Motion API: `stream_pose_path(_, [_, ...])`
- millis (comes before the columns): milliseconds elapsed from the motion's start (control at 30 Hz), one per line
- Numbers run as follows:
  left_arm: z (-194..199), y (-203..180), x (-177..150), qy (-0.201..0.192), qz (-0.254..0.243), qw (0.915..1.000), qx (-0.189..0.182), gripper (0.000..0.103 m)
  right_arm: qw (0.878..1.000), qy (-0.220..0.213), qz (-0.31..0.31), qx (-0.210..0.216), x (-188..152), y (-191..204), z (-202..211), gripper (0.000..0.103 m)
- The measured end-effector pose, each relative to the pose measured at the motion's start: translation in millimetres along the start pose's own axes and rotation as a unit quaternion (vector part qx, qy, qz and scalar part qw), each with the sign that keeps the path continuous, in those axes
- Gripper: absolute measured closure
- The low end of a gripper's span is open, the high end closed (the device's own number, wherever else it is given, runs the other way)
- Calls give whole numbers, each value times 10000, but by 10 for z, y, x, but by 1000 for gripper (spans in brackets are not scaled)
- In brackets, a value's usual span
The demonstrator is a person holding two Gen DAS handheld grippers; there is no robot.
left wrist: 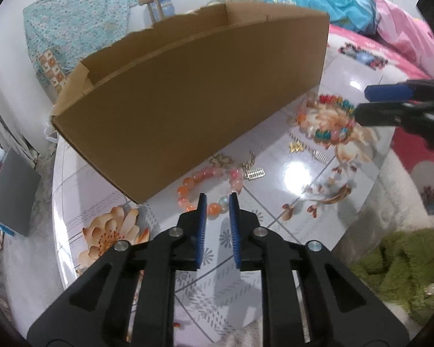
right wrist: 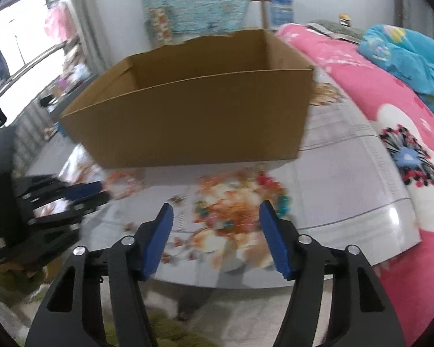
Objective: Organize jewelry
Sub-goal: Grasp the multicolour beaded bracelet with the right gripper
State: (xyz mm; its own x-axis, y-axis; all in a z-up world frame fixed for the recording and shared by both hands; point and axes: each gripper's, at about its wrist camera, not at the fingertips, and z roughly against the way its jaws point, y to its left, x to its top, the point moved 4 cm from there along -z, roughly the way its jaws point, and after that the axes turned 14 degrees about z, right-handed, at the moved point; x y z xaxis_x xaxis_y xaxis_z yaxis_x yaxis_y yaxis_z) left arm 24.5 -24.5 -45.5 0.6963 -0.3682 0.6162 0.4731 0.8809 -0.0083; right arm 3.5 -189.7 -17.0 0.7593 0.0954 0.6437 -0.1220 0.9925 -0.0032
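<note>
An orange and pink bead bracelet [left wrist: 208, 182] lies flat on the glossy flowered table [left wrist: 277, 202] just in front of a brown cardboard box [left wrist: 188, 110]. My left gripper [left wrist: 217, 200] straddles the bracelet's near arc: two beads sit in the narrow gap between its blue pads, and a firm grip does not show. A multicoloured bead bracelet [left wrist: 322, 136] lies to the right, with my right gripper [left wrist: 361, 102] at its edge. In the blurred right wrist view, the right gripper [right wrist: 216, 209] stands open over that bracelet [right wrist: 279, 202]. The left gripper [right wrist: 102, 191] is at the left.
Small gold pieces [left wrist: 296, 147] and a gold charm on a chain [left wrist: 256, 173] lie between the two bracelets. The open-topped box [right wrist: 193, 121] fills the back of the table. A pink bedspread [right wrist: 361, 86] borders the right side, a green rug [left wrist: 396, 260] lies below.
</note>
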Motion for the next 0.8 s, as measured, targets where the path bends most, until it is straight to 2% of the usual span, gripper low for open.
stream_pose_path(67, [60, -3, 35, -103, 84, 9999, -99, 75, 9997, 82, -160, -174, -3, -146, -34, 50])
stream_pose_path(300, [113, -215, 242, -198, 281, 9966, -744, 75, 9981, 263, -433, -339, -14, -418, -218, 63])
stream_pose_path(433, [6, -481, 406, -62, 312, 9921, -1215, 76, 9978, 389, -443, -297, -21, -469, -335, 71])
stream_pose_path(533, [-88, -665, 481, 38, 216, 9897, -1411, 77, 9977, 465, -366, -328, -8, -467, -377, 78])
stream_pose_path(667, [-234, -875, 500, 256, 22, 9888, -1467, 82, 9966, 663, -351, -336, -56, -475, -450, 90])
stream_pose_path(800, [-375, -911, 496, 528, 115, 9879, -1453, 82, 9963, 651, -523, -195, -72, -527, -458, 93])
